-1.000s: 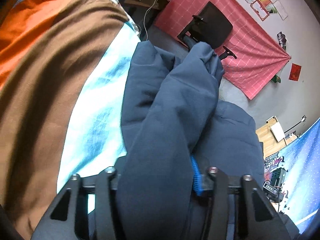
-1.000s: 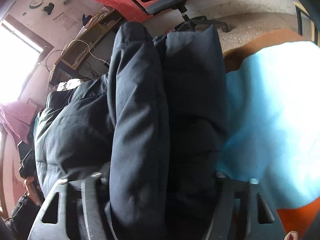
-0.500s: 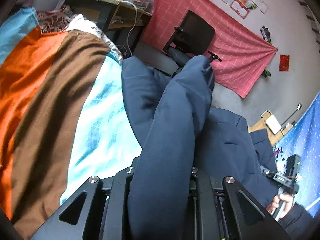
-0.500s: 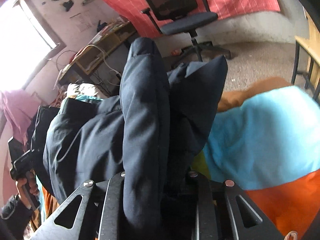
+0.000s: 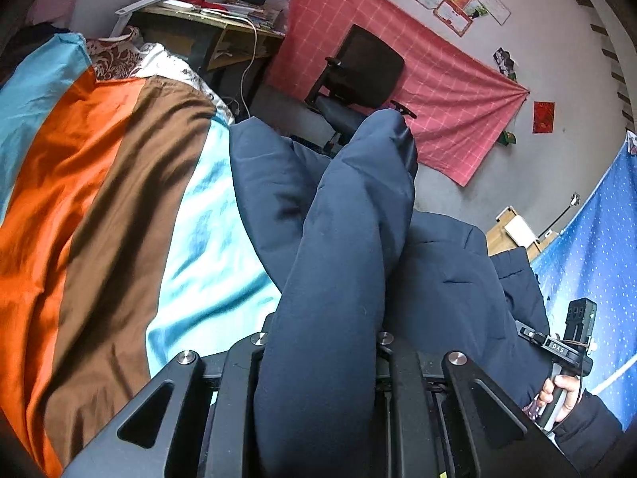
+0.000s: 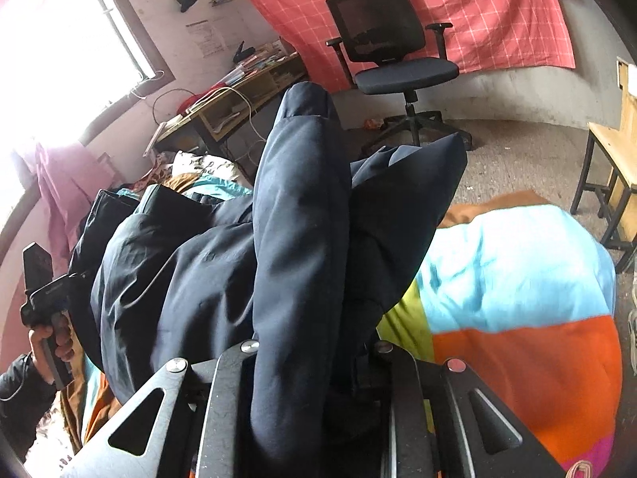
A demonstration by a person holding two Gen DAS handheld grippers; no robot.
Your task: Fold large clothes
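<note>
A large navy padded jacket (image 5: 342,247) lies over a bed with a striped cover (image 5: 119,207). My left gripper (image 5: 322,358) is shut on a thick fold of the jacket and holds it raised. My right gripper (image 6: 314,354) is shut on another fold of the same jacket (image 6: 302,215), also raised. The fabric hides both pairs of fingertips. The rest of the jacket hangs between the two grippers. The right gripper (image 5: 569,338) shows at the right edge of the left wrist view, and the left gripper (image 6: 43,298) at the left edge of the right wrist view.
A black office chair (image 6: 394,51) stands past the bed before a pink checked cloth (image 6: 477,4). A cluttered wooden desk (image 6: 239,95) stands by the window. A wooden chair (image 6: 613,167) is at the right. A blue dotted sheet (image 5: 589,247) hangs right.
Both grippers have lifted and tilted up with the jacket folds. More of the room, the chair and the other hand have come into view.
</note>
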